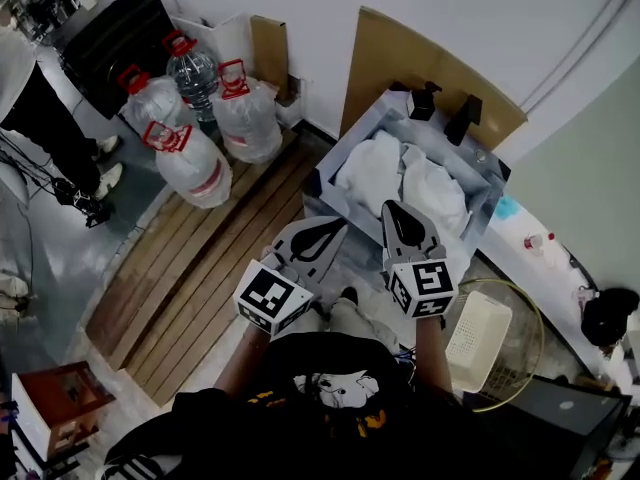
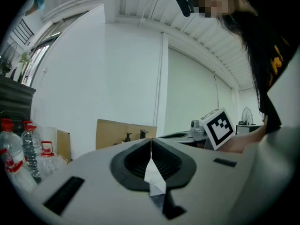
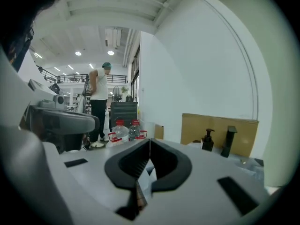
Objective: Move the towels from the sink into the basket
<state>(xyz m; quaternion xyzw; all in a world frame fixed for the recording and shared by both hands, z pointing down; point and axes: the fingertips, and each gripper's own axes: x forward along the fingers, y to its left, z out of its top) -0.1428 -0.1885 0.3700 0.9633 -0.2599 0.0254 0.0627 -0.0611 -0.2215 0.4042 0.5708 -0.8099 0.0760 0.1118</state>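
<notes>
Two crumpled white cloth towels (image 1: 400, 176) lie side by side in the grey rectangular sink (image 1: 326, 182) and fill most of its basin. A black pump bottle (image 1: 422, 100) and a black faucet (image 1: 465, 118) stand at the sink's far rim. A brown cardboard sheet (image 1: 400, 56) leans on the white wall behind them.

The left tongs (image 1: 325, 236) and the right tongs (image 1: 400, 223) are held side by side over the sink's near edge. Their tips point towards the towels without touching them. In each gripper view the two dark pads meet along a single line, so both tongs are closed together with nothing held.

The white slotted plastic basket (image 1: 477, 340) sits low on the person's right, apart from the sink. Nothing shows inside it, and a thin yellow hoop (image 1: 535, 318) curves round it.

To the left of the sink, a strip of brown wooden slats (image 1: 215, 268) runs along the floor. Several clear plastic water jugs with red handles (image 1: 190, 128) stand in a cluster at its far end. Beyond them is a black cabinet (image 1: 110, 28), and a person in dark trousers (image 1: 45, 123) stands at the left edge.
</notes>
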